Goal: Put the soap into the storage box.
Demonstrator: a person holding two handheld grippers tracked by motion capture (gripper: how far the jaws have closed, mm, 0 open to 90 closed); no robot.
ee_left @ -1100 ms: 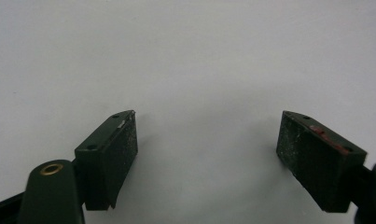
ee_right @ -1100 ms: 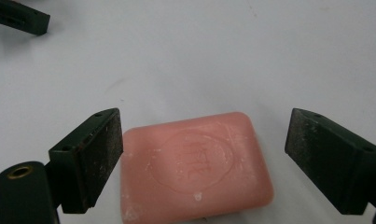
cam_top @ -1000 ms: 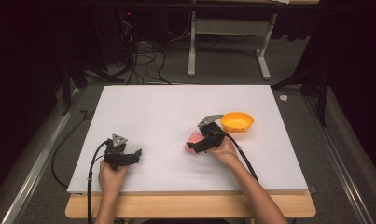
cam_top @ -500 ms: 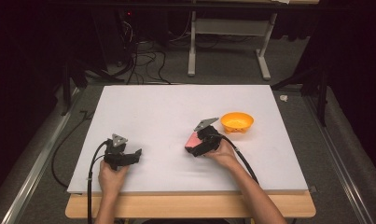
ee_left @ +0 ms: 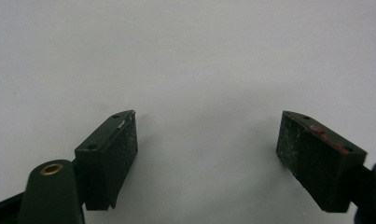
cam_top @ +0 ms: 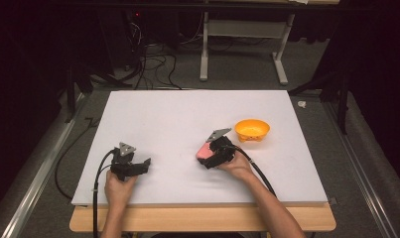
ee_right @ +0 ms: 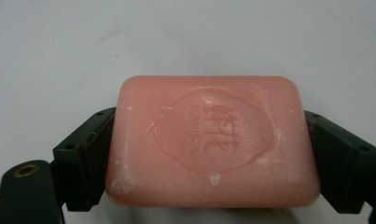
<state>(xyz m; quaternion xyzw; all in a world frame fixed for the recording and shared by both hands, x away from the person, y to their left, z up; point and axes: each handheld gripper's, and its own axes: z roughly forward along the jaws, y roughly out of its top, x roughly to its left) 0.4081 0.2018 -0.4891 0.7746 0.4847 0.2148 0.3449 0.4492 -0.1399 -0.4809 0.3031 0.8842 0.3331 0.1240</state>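
Pink soap bar (ee_right: 209,140) between gripper (ee_right: 209,161) jaws

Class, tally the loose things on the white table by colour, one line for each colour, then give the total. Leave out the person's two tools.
Pink: 1, the soap bar, clamped in the right tool
Orange: 1, the bowl
Total: 2

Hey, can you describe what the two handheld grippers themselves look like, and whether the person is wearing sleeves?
Both the left gripper and the right gripper are black, each topped by a grey three-cornered plate and trailing a black cable. Each has two blocky black jaws with screw holes and scuffed, whitish-speckled pads. A brass-coloured ring sits low at the left of each gripper view. The forearms are bare; no sleeves show.
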